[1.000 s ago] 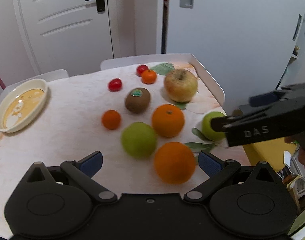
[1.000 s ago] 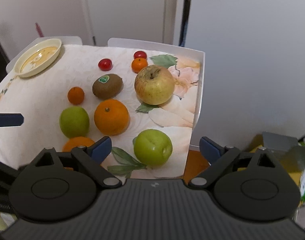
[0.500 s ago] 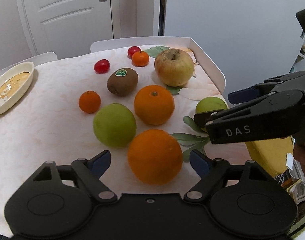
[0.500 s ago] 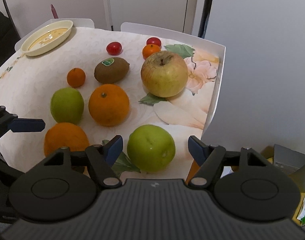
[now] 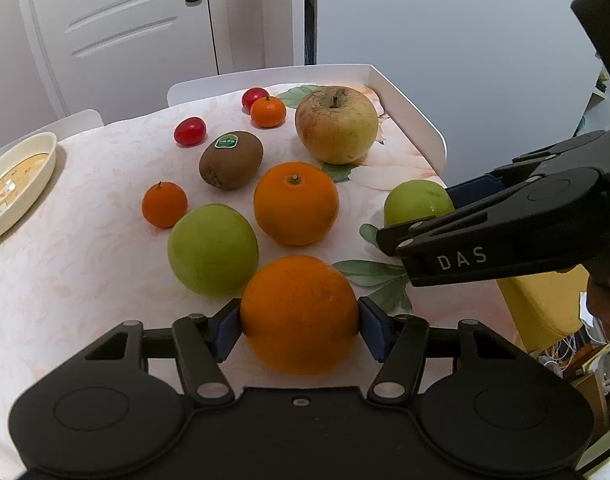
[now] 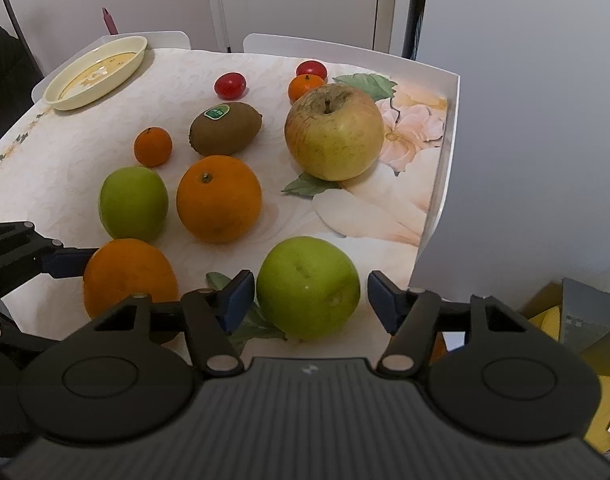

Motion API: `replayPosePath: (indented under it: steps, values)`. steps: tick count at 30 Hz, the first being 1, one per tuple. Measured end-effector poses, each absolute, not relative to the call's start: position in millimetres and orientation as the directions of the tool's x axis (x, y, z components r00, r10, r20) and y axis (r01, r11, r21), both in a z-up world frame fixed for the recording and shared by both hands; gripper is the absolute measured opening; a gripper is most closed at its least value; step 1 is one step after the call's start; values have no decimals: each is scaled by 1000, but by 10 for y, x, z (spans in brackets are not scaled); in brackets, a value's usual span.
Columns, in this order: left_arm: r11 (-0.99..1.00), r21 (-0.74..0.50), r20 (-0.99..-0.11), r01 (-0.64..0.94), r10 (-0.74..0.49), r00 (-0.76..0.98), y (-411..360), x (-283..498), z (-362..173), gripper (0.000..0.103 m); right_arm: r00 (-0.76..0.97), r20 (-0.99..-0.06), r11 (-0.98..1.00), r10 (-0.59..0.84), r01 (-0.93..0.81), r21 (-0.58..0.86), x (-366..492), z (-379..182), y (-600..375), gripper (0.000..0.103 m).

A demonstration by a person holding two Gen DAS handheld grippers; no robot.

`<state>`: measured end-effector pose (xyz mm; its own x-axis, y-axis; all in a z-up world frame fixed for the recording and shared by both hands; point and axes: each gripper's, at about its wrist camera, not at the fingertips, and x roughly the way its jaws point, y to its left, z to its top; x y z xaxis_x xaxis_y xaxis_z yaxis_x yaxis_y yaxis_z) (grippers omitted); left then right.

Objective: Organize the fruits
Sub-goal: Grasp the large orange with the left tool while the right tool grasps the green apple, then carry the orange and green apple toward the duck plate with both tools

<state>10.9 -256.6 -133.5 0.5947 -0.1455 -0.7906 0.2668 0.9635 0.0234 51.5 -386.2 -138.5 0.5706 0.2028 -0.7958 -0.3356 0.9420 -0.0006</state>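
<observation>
Fruits lie on a table with a floral cloth [image 5: 85, 248]. My left gripper [image 5: 299, 326] is shut on a large orange [image 5: 299, 314] at the table's near edge; both pads touch its sides. That orange also shows in the right wrist view [image 6: 129, 276]. My right gripper [image 6: 308, 296] is open around a green apple [image 6: 308, 286] at the near right corner, with gaps on both sides. Farther back lie a second green apple [image 5: 213, 250], another orange [image 5: 296, 203], a kiwi [image 5: 231, 159], a big yellow apple [image 5: 336, 124], two mandarins and two cherry tomatoes.
A cream plate [image 5: 15, 184] sits at the far left of the table. The table's white raised rim [image 5: 409, 116] runs along the right side. White chair backs stand behind the table. A yellow box [image 5: 545, 304] lies beyond the right edge.
Both grippers moved forward and down over the fruit. The left jaws closed onto the large orange. The right jaws narrowed around the green apple without touching it.
</observation>
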Motion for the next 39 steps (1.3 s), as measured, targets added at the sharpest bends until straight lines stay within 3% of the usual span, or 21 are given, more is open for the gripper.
replayPosePath:
  steps: [19, 39]
  values:
    - [977, 36, -771, 212, -108, 628, -2366, -28, -1213, 64, 587, -787, 953, 188, -304, 1, 473, -1295, -3785, 70]
    - [997, 77, -645, -19, 64, 761, -1361, 35, -132, 64, 635, -689, 890, 349, -456, 30, 482, -296, -2905, 70]
